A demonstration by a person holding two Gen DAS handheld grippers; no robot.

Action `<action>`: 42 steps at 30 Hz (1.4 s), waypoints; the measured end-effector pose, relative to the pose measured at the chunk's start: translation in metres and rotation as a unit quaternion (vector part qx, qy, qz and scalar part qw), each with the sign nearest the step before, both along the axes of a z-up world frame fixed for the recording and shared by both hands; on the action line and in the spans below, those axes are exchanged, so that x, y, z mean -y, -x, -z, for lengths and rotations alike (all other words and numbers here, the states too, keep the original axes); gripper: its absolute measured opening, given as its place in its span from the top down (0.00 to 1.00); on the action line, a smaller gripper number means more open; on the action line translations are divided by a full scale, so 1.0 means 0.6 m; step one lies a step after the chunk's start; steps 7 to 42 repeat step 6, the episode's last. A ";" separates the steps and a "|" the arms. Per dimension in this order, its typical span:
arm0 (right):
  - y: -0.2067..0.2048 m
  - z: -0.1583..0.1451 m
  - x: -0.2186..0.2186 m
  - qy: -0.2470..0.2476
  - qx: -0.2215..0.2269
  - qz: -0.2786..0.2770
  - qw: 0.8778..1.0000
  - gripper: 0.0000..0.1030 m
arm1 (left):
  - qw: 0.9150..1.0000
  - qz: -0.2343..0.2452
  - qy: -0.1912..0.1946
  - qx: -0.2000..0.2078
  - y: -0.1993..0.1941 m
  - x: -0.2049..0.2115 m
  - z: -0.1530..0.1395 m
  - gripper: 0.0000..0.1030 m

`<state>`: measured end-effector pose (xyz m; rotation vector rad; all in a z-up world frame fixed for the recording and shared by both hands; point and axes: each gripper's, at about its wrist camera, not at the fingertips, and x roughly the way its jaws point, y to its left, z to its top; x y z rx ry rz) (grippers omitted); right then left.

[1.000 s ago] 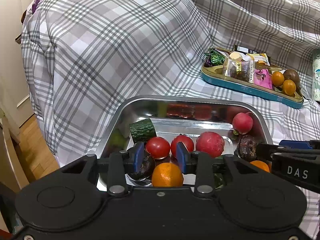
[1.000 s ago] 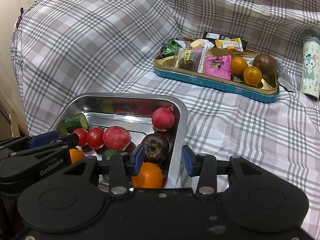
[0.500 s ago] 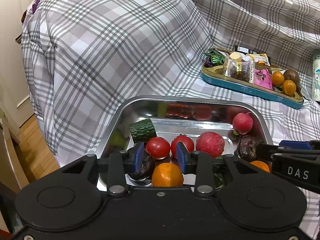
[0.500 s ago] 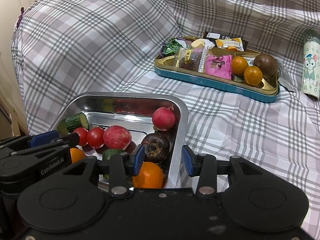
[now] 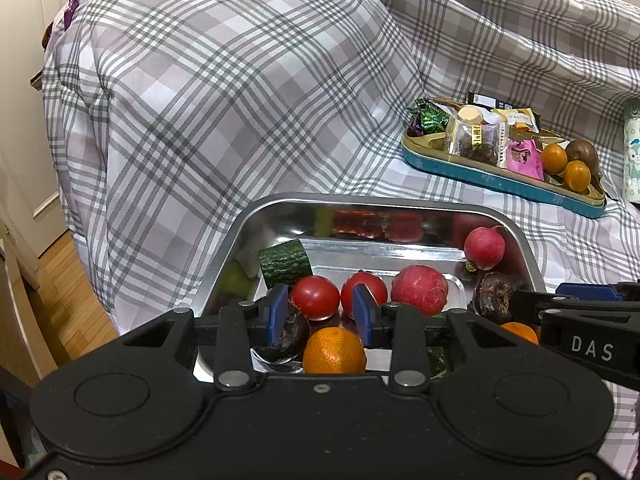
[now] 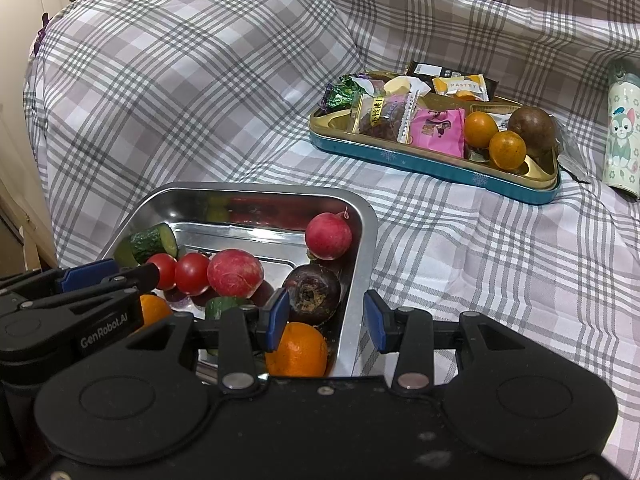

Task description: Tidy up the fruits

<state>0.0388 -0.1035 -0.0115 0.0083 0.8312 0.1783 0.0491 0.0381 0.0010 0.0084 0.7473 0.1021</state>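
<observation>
Both grippers hover at the near edge of the steel tray (image 5: 516, 240), which sits on a plaid cloth (image 5: 224, 112). Left gripper (image 5: 320, 314): jaws released, nothing between them, blue pads framing a cherry tomato (image 5: 315, 297) in the left wrist view, with an orange (image 5: 334, 350) just below the gap and a dark round fruit (image 5: 286, 338) partly behind the left pad. Right gripper (image 6: 326, 316): jaws also released and empty, straddling the tray's right wall, a second orange (image 6: 297, 350) by its left pad and a dark purple fruit (image 6: 312, 294) just beyond. Tray contents: cucumber chunk (image 5: 285, 262) at back left, second cherry tomato (image 5: 370, 284) touching the first, a large red radish (image 5: 419, 289) beside them, a smaller red radish (image 5: 485, 248) against the right wall, and another green piece (image 6: 222, 306), mostly hidden behind the right gripper body. Well apart, further back right on the cloth, sits a teal and gold snack tin (image 6: 440, 168) holding wrapped snacks (image 6: 436, 132), two small orange fruits (image 6: 480, 128) touching each other, and a brown round fruit (image 6: 532, 126) next to them. A cartoon-printed bottle (image 6: 622, 136) sits just right of the tin
</observation>
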 end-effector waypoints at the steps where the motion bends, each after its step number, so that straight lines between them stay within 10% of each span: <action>1: 0.000 0.000 0.000 0.000 0.000 0.000 1.000 0.57 | 1.000 0.000 -0.003 0.003 0.001 0.001 -0.001 0.58; 42: 0.001 0.001 0.000 0.001 0.001 0.000 1.000 0.57 | 1.000 0.003 -0.010 0.007 0.002 0.005 -0.002 0.58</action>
